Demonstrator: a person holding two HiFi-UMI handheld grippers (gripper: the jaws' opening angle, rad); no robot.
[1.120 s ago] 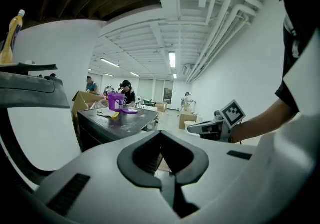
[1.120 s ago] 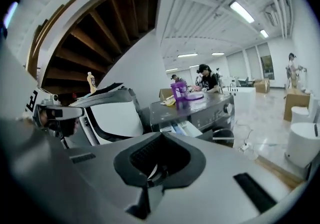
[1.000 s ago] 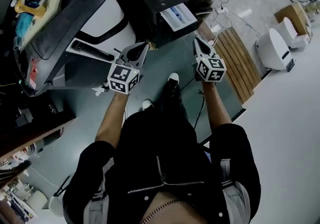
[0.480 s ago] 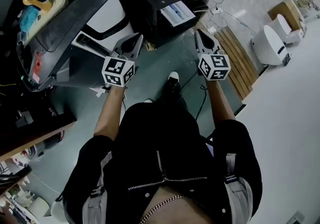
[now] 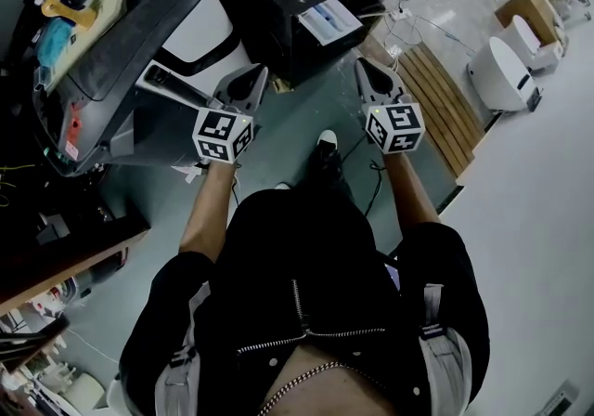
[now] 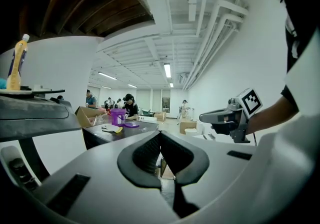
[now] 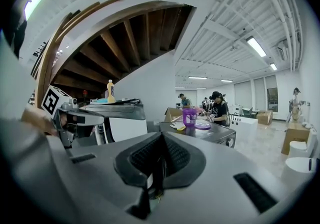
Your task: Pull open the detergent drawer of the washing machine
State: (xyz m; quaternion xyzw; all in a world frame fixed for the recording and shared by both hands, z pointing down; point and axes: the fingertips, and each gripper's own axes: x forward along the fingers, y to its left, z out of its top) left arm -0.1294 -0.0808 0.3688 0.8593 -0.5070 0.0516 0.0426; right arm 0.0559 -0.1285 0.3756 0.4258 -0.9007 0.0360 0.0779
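I hold both grippers out over the floor (image 5: 297, 126); the left gripper (image 5: 254, 77) has its jaws pressed together on nothing; the right gripper (image 5: 366, 71) is the same; the washing machine (image 5: 198, 29) stands beyond the left one; what looks like its detergent drawer (image 5: 173, 82) juts from the front, near that gripper's tips.

We can read no words, brands or numbers anywhere. The only printed signs are the black-and-white square markers on the cube (image 5: 224, 134) of the left hand-held gripper (image 5: 252, 75) and the cube (image 5: 394, 127) of the right hand-held gripper (image 5: 364, 69). These are patterns, not letters. The yellow bottle (image 6: 16, 63) is too small for us to read any label.
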